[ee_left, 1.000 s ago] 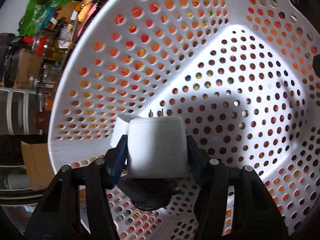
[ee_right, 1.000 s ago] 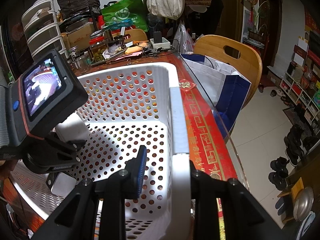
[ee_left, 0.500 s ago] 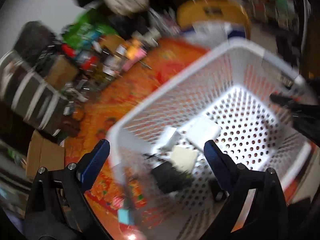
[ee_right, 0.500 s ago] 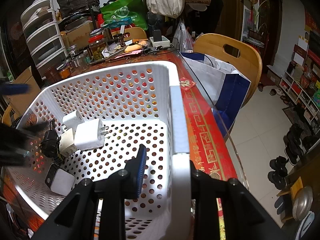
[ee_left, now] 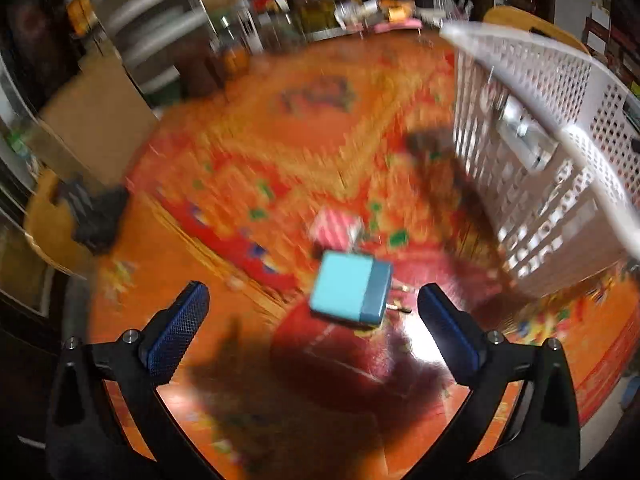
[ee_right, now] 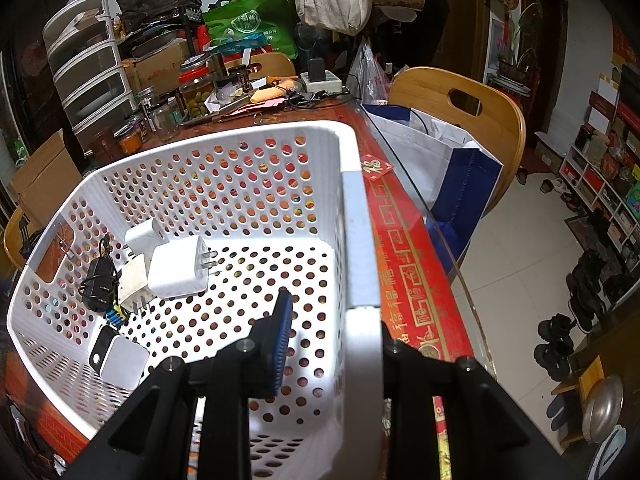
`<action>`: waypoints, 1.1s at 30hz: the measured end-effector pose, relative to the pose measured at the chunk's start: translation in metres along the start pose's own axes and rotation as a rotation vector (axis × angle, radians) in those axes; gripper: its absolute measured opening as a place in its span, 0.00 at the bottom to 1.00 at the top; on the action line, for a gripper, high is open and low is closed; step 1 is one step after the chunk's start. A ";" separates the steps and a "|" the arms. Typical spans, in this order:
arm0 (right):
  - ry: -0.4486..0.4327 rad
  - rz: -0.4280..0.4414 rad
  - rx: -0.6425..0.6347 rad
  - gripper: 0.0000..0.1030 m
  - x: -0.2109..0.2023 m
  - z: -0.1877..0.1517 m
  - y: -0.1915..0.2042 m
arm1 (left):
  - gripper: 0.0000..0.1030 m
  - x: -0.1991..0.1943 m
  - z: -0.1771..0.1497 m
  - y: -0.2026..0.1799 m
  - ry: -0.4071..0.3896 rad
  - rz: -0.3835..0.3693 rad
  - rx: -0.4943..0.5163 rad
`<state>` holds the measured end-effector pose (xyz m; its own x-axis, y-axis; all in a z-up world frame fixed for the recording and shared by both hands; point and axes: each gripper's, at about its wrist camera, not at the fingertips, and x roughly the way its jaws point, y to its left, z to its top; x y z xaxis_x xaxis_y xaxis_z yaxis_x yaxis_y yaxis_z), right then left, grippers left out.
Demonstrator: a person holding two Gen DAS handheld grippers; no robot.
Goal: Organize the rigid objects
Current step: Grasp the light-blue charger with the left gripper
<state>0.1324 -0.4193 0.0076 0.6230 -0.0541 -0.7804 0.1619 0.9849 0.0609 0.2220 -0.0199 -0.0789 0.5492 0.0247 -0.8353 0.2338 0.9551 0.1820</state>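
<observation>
Chargers already lie in the white perforated basket (ee_right: 256, 184), the white plug adapter (ee_right: 178, 270) among them. Left tongs (ee_left: 312, 328) gape empty over the teal charger (ee_left: 350, 294) left on the tabletop (ee_left: 248, 168); right tongs (ee_right: 332, 340) clamp the basket's rim.

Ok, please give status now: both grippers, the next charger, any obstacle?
Left gripper open, jaws just opened, empty. Right gripper shut on basket rim. Blue charger on table, ahead of left fingers. Nothing in the way.

A small red paper slip (ee_right: 376, 167) on the table's right edge bears a gold 福. The red table runner (ee_right: 416, 276) repeats 福 along its border. Print on the hanging tote bag is too small to read.
</observation>
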 end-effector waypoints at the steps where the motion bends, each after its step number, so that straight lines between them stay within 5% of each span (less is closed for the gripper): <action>1: 0.000 -0.002 0.000 0.26 0.000 0.000 0.000 | 1.00 0.013 -0.005 -0.005 0.023 -0.012 -0.001; 10: 0.009 -0.022 0.000 0.26 0.000 0.002 0.000 | 1.00 0.047 -0.004 -0.019 0.043 -0.080 -0.002; 26: 0.009 -0.021 -0.003 0.26 -0.001 0.002 0.000 | 1.00 0.046 -0.015 -0.008 -0.002 -0.123 -0.096; 28: 0.010 -0.022 -0.003 0.26 -0.001 0.002 0.000 | 0.94 0.043 -0.016 -0.011 -0.014 -0.117 -0.085; 30: 0.010 -0.022 -0.004 0.26 -0.001 0.002 0.000 | 0.62 0.036 -0.016 -0.015 -0.033 -0.137 -0.072; 33: 0.008 -0.019 -0.004 0.26 -0.001 0.003 0.000 | 0.62 0.030 -0.017 -0.024 -0.056 -0.083 -0.041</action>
<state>0.1339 -0.4194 0.0099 0.6137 -0.0711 -0.7863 0.1701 0.9845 0.0437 0.2195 -0.0370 -0.1174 0.5733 -0.0704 -0.8163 0.2476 0.9646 0.0907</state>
